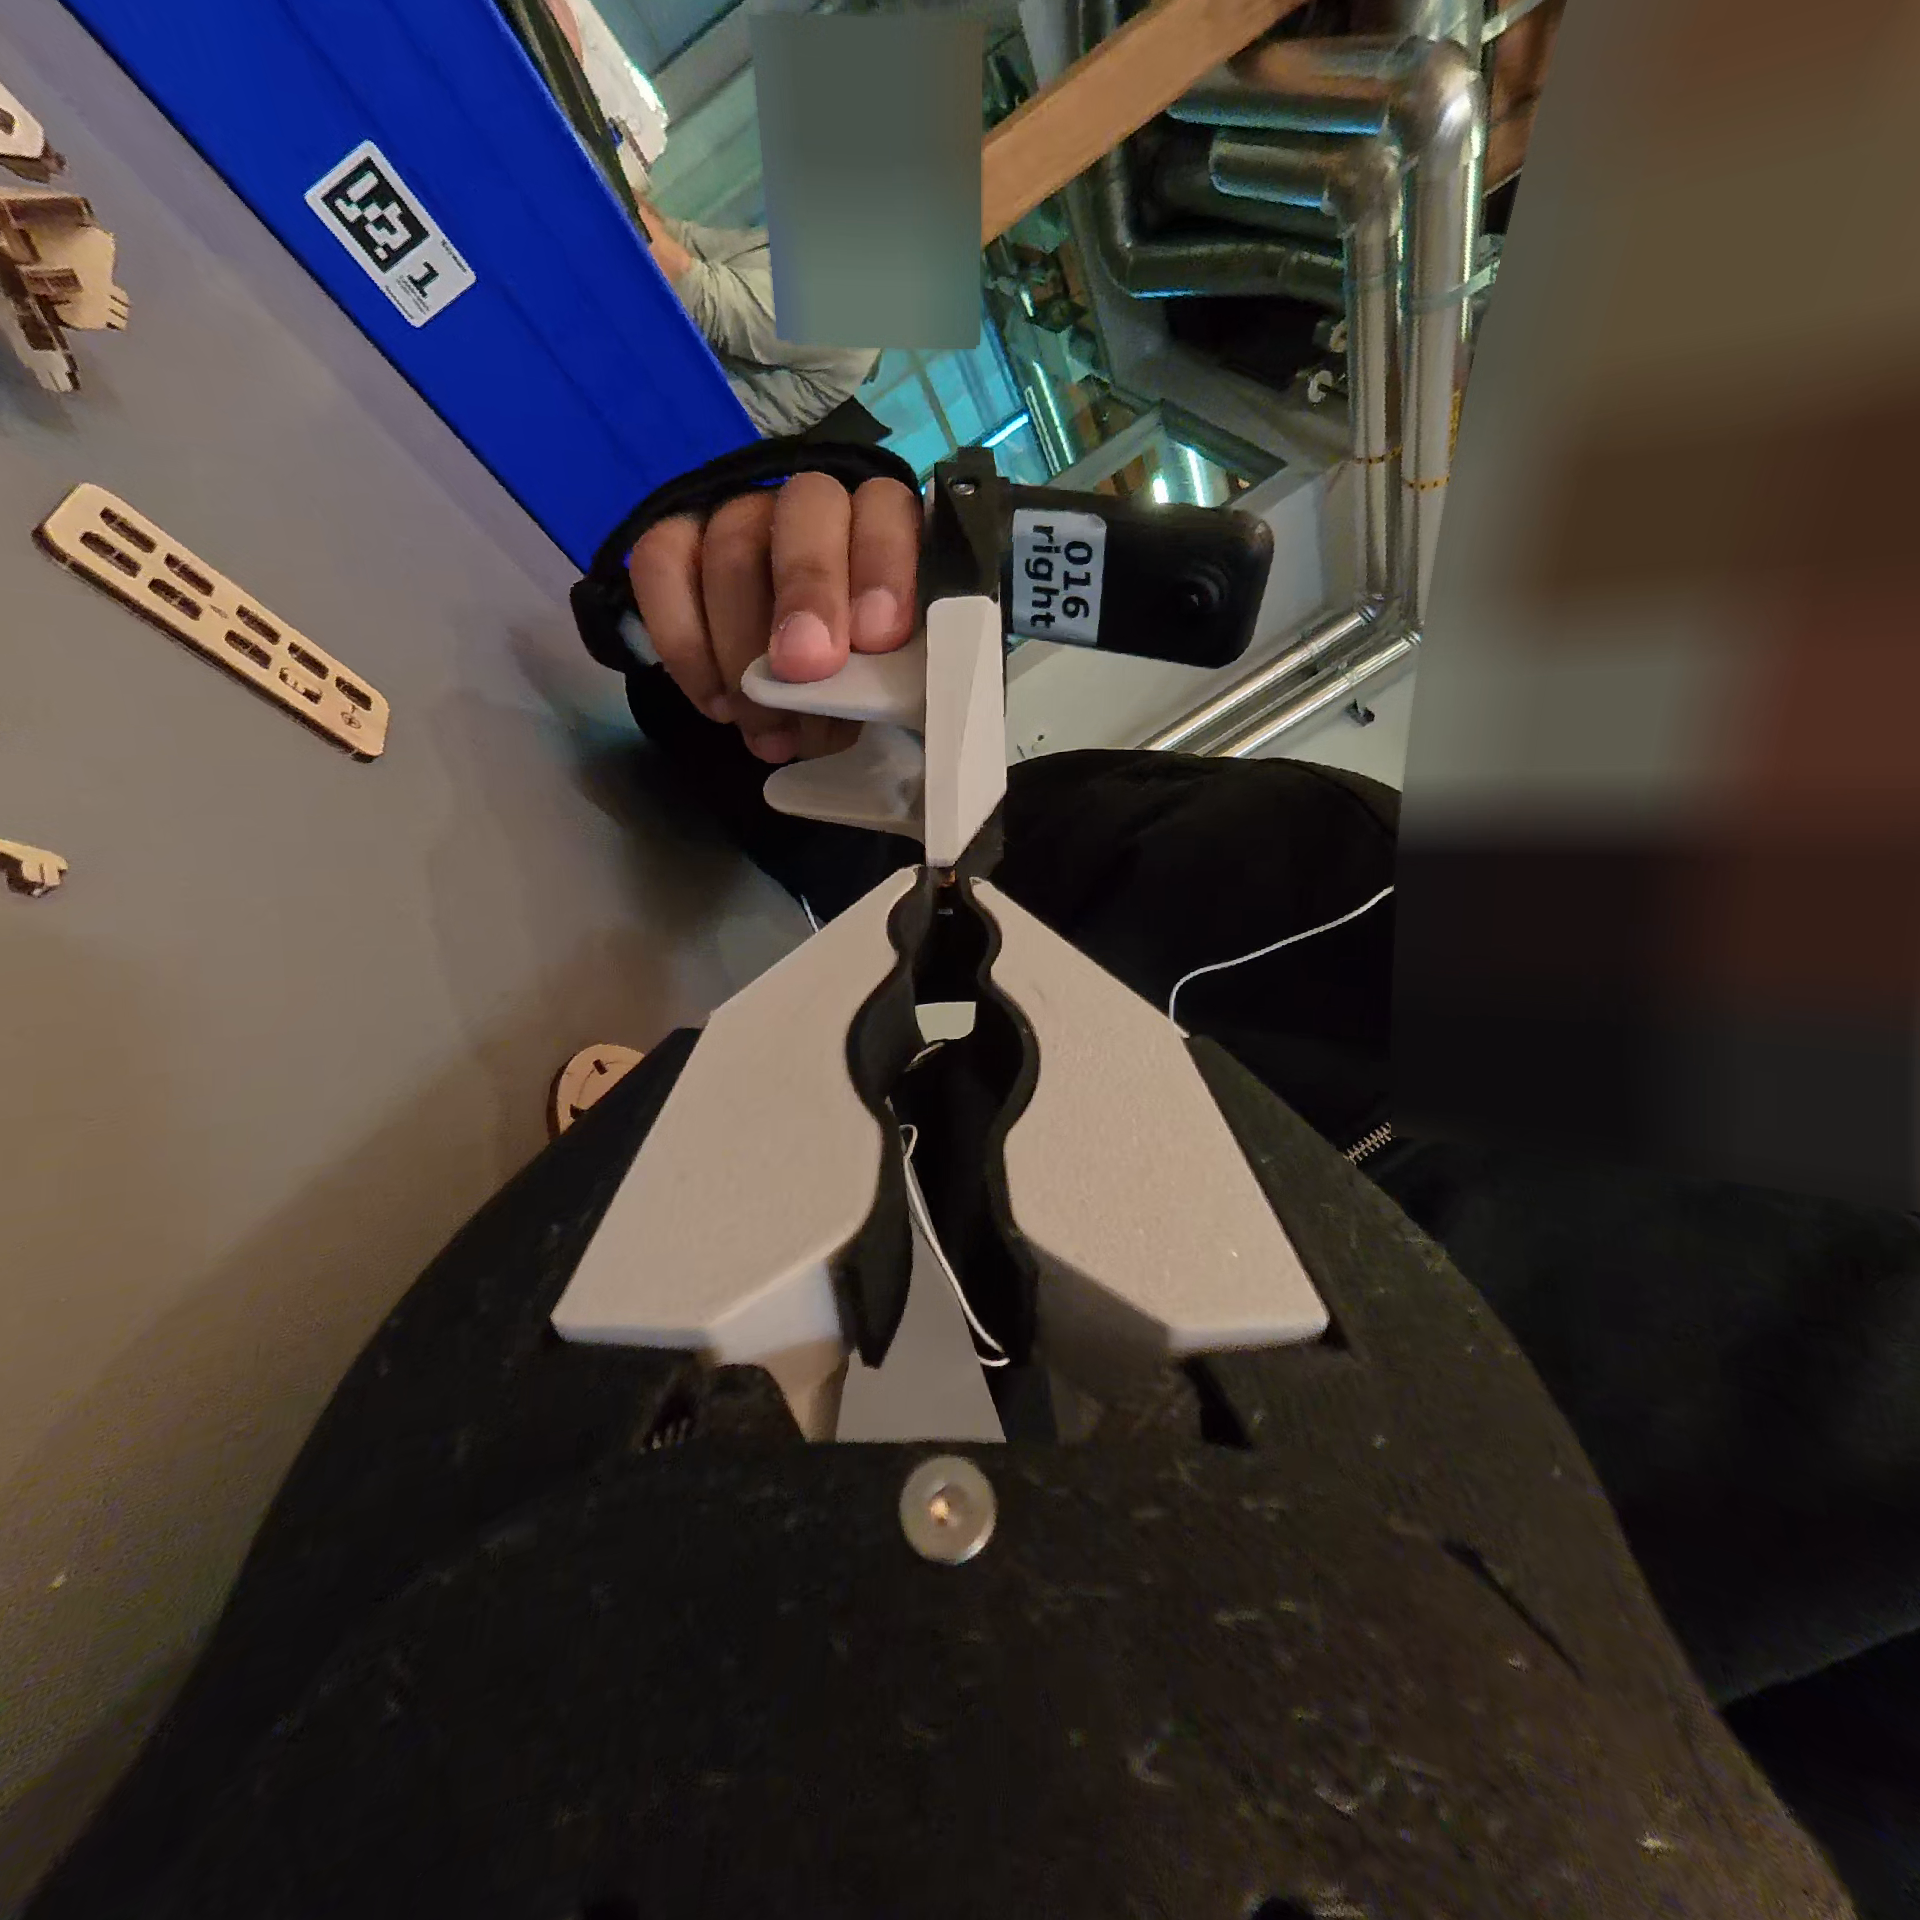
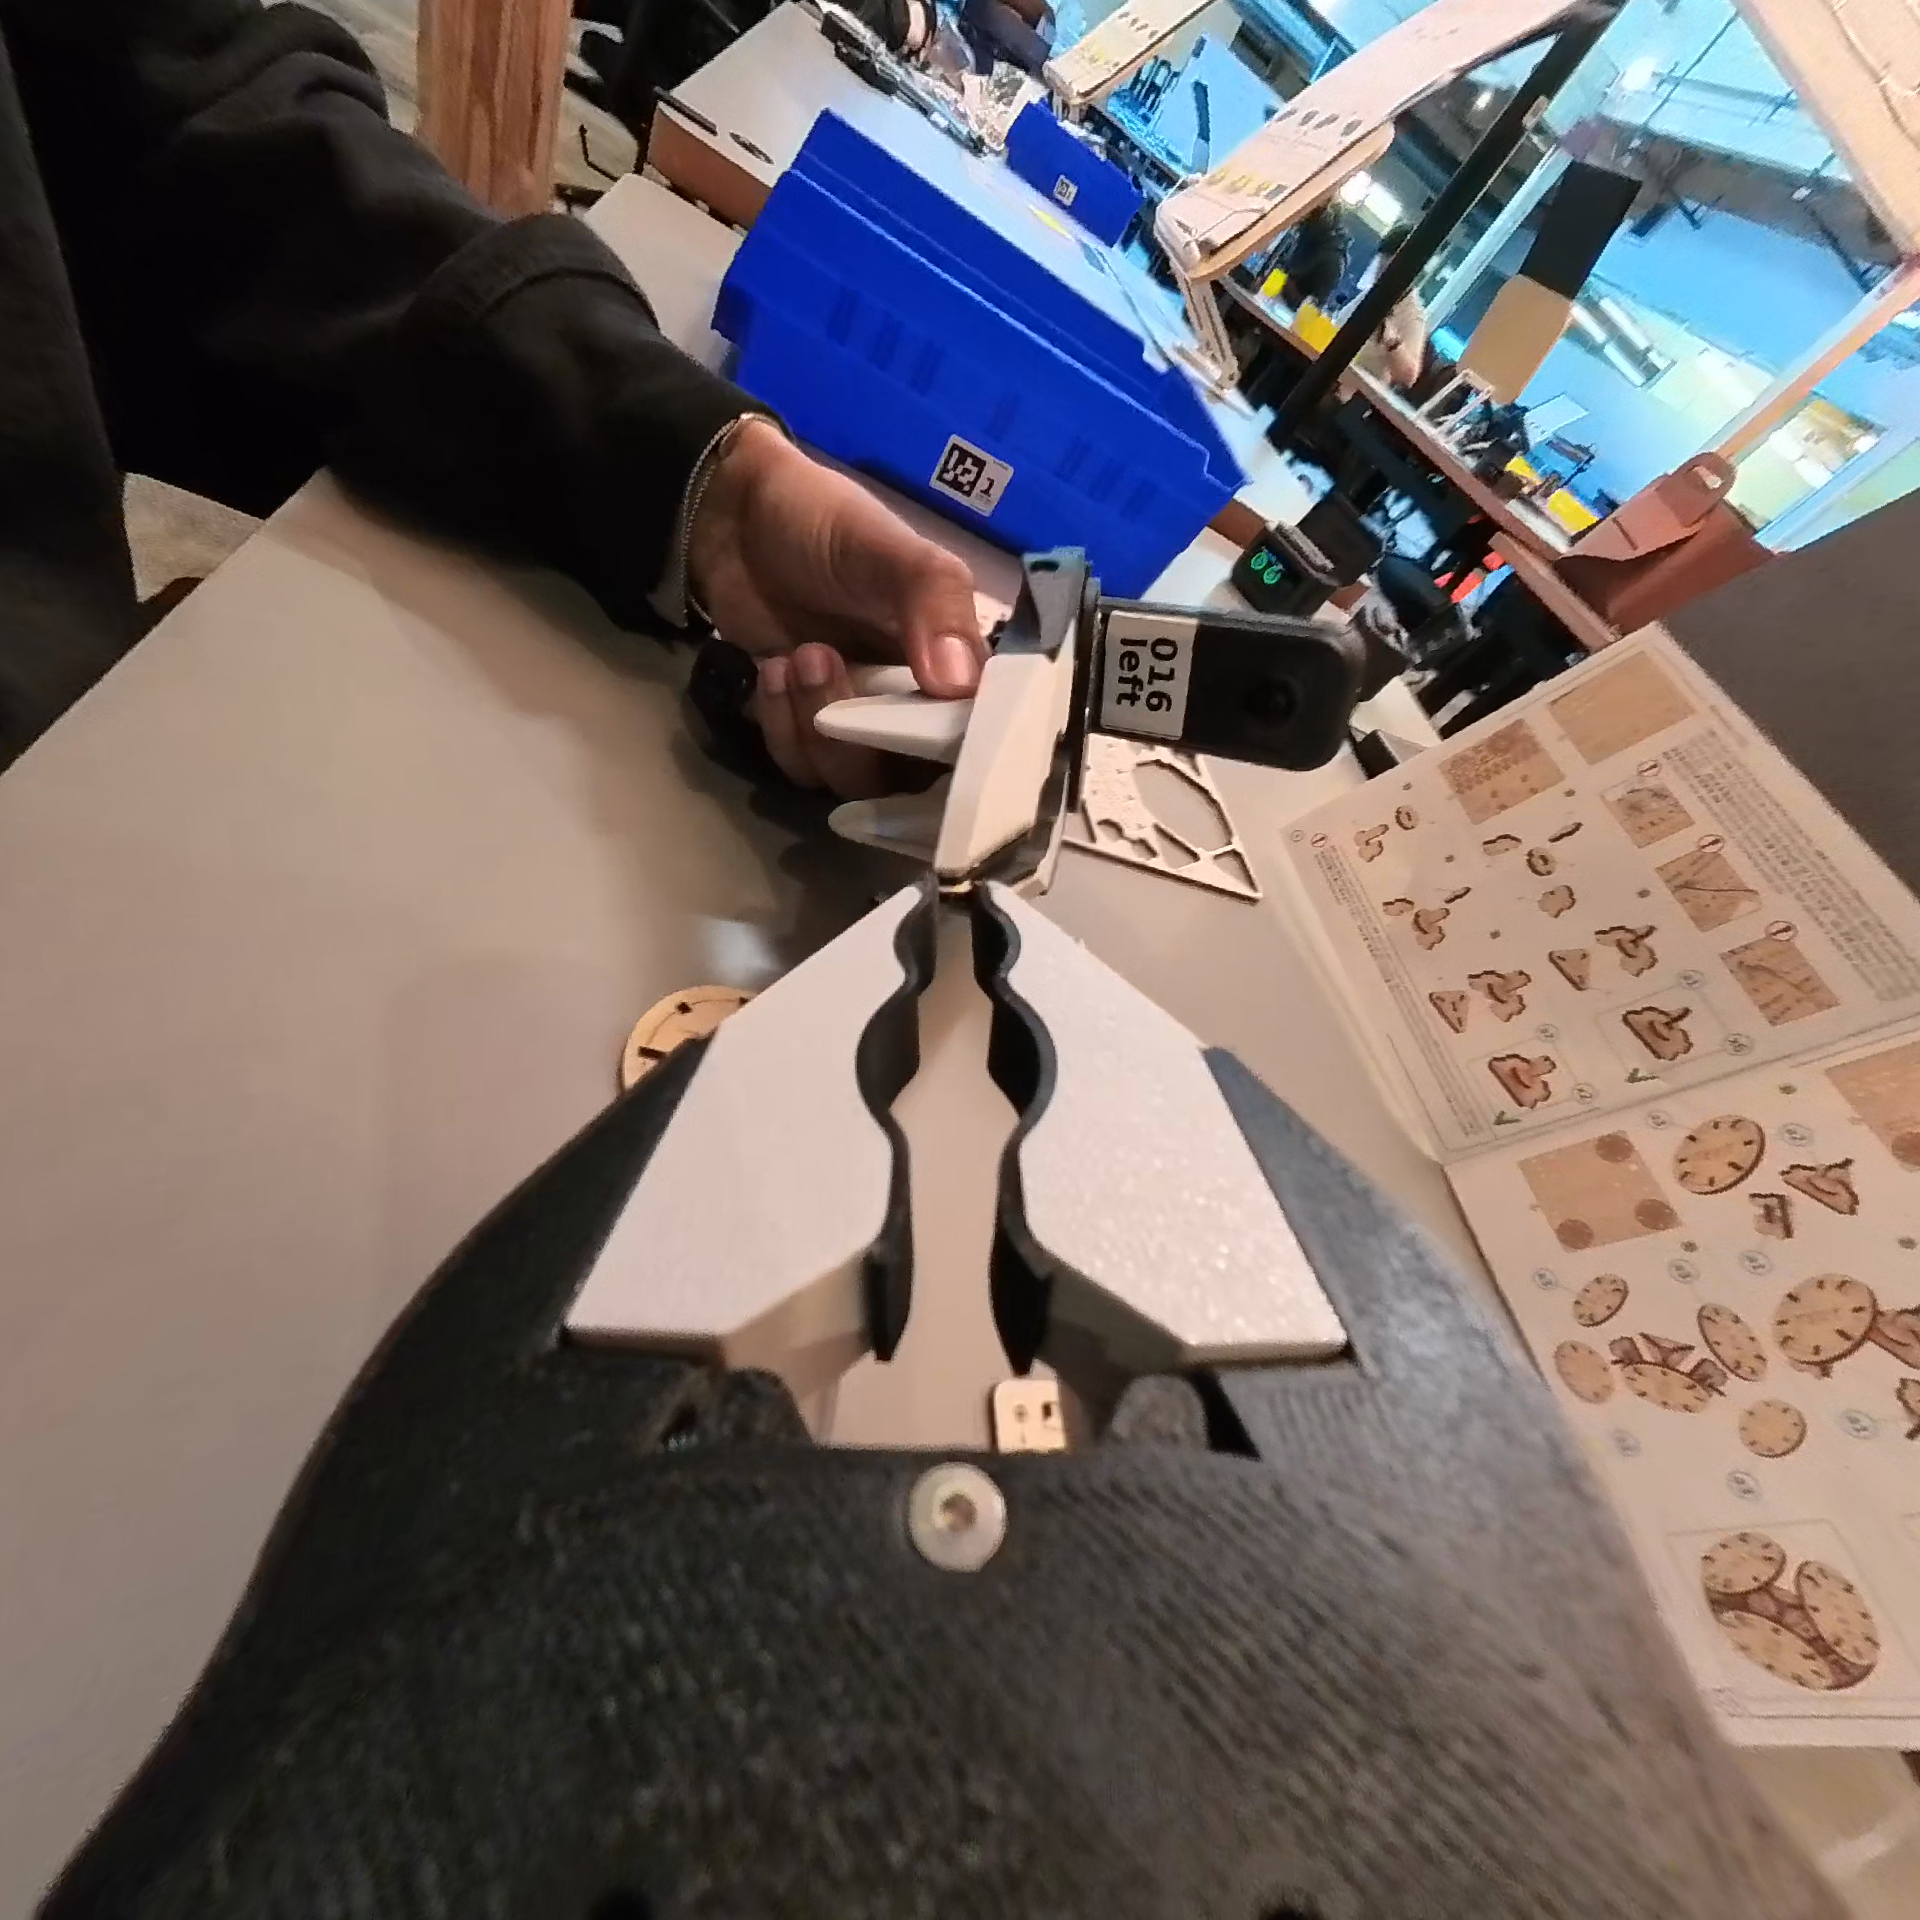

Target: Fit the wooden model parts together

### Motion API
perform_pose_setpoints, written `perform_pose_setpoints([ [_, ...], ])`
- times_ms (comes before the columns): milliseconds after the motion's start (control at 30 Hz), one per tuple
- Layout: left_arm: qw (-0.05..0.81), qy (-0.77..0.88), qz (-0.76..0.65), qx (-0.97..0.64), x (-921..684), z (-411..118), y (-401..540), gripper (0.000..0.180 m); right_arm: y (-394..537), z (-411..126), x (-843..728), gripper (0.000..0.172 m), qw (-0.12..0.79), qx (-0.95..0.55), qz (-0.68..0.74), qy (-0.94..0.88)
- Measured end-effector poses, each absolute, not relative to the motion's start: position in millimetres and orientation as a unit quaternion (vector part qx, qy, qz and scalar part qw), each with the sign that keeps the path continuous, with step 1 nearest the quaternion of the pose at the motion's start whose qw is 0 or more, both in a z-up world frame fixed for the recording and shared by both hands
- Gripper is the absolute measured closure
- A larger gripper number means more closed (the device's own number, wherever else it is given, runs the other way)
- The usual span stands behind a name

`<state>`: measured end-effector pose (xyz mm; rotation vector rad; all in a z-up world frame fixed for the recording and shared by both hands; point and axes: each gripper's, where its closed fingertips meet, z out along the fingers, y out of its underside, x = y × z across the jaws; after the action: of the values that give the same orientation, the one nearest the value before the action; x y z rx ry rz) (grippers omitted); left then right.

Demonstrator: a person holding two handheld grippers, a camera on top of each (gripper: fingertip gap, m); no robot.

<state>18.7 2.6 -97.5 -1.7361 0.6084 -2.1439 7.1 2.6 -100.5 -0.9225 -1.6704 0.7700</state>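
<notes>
Wooden, tiny and tan, a small piece (image 2: 958,889) sits pinched where our left gripper (image 1: 943,883) and right gripper (image 2: 954,902) meet tip to tip above the grey table (image 2: 312,831). Any twist between them could, we judge, drop it.

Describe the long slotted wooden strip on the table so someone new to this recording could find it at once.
Start at the big blue bin along the grey table in the left wrist view. Just below its tagged side lies the pale wooden strip, flat and alone. Unlike the jagged wooden pieces nearby, it is a rounded bar with two rows of slots.
</notes>
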Motion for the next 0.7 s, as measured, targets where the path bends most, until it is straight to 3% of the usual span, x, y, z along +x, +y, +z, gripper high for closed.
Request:
perform_pose_setpoints([
  [433, 0.198, 0.215, -0.713, -0.638, 8, -99, 14, 0.175, 7, -109, 8, 0.167, 0.465, -0.424, 0.339, -0.699],
  [700, 0.208, 0.31, -0.558, -0.741, 10, -139, 9, 0.176, 25, -116, 12, 0.168, 0.486, -0.432, 0.27, -0.711],
])
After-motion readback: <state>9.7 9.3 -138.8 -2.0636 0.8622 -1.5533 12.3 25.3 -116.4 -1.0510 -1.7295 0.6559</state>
